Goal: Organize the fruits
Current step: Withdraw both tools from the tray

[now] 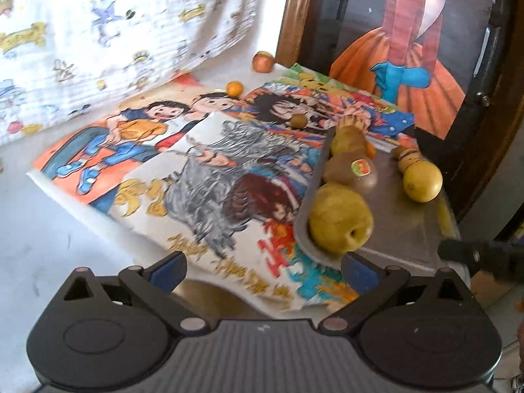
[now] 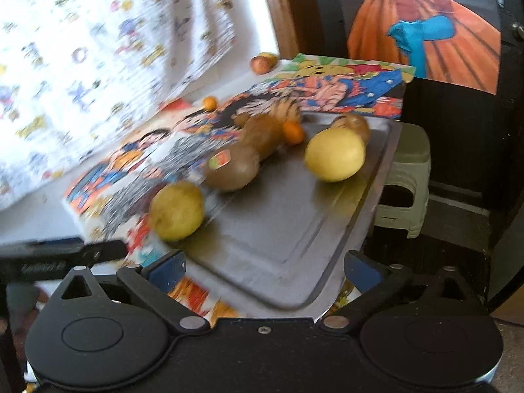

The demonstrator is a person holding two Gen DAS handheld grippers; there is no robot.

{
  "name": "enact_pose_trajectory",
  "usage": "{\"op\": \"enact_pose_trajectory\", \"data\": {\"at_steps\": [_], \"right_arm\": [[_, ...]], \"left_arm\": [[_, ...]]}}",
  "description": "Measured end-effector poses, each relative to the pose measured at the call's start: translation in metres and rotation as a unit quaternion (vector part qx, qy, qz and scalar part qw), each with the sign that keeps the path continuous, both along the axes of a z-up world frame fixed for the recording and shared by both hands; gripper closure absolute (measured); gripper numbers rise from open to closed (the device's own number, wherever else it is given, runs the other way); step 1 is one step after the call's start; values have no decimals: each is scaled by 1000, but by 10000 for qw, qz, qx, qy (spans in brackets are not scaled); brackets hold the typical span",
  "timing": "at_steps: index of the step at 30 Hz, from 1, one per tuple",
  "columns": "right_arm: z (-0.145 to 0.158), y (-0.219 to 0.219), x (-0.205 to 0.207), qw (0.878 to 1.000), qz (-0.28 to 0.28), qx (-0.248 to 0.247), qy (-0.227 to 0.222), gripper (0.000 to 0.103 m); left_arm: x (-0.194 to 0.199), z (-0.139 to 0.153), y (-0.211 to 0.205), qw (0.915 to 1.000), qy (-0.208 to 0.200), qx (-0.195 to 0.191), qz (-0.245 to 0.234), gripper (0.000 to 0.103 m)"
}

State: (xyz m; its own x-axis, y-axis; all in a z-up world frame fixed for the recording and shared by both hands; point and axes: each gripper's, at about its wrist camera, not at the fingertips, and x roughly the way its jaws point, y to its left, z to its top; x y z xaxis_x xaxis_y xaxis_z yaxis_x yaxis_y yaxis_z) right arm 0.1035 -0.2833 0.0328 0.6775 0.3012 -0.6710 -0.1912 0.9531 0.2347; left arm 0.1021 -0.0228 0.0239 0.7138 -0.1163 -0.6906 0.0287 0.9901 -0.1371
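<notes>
A grey metal tray (image 1: 402,229) (image 2: 288,229) lies on cartoon posters at the table's right end. On it are a yellow-green pear (image 1: 340,221) (image 2: 178,211), a stickered kiwi (image 1: 350,172) (image 2: 231,167), a second kiwi (image 2: 262,136), a small orange (image 2: 292,132) and a lemon (image 1: 422,180) (image 2: 334,154) with another kiwi (image 2: 355,124) behind it. Off the tray lie a small brown fruit (image 1: 298,120), an orange (image 1: 234,88) (image 2: 209,102) and an apple (image 1: 263,61) (image 2: 262,62). My left gripper (image 1: 263,271) is open, left of the tray's near corner. My right gripper (image 2: 265,268) is open over the tray's near edge, holding nothing.
A patterned white cloth (image 1: 98,32) hangs behind the table on the left. A dark wood-framed panel with a painted poster (image 1: 409,49) stands at the back right. A green plastic stool (image 2: 406,177) sits below the tray's right edge. Each gripper shows at the edge of the other's view.
</notes>
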Motion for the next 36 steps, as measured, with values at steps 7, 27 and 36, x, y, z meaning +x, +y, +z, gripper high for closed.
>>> {"op": "enact_pose_trajectory", "data": {"at_steps": [7, 27, 36], "right_arm": [[-1, 30, -16, 9969, 471, -596, 200, 1], [5, 54, -21, 9928, 963, -707, 80, 1], [11, 47, -9, 9938, 897, -629, -210, 1]], "left_arm": [[-7, 1, 5, 9997, 47, 241, 72, 1], [1, -4, 31, 9976, 223, 422, 504, 1], [8, -5, 34, 9973, 237, 439, 534, 1]]}}
